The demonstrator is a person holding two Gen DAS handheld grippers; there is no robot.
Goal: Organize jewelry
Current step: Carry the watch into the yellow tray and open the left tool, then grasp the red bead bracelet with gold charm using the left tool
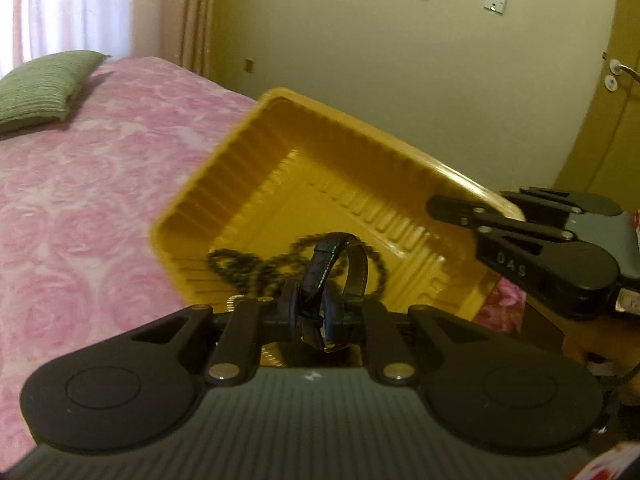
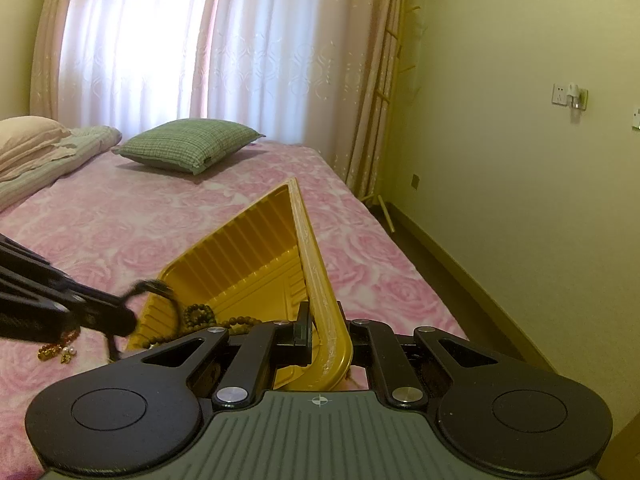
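Between the fingers of the left gripper (image 1: 314,316) a black-strapped wristwatch (image 1: 334,280) sits clamped, its strap looping up over the near edge of the yellow tray (image 1: 248,168). Just beyond it, a dark bead necklace (image 1: 240,268) lies on the tray's floor. At the tray's right corner the right gripper (image 2: 326,334) is pinched on the rim, holding the tray tilted above the pink bed (image 2: 120,216). On the bedspread left of the tray lies a small gold-and-pearl piece (image 2: 60,350). Farther off, a green pillow (image 2: 188,148) rests near the curtains (image 2: 180,40).
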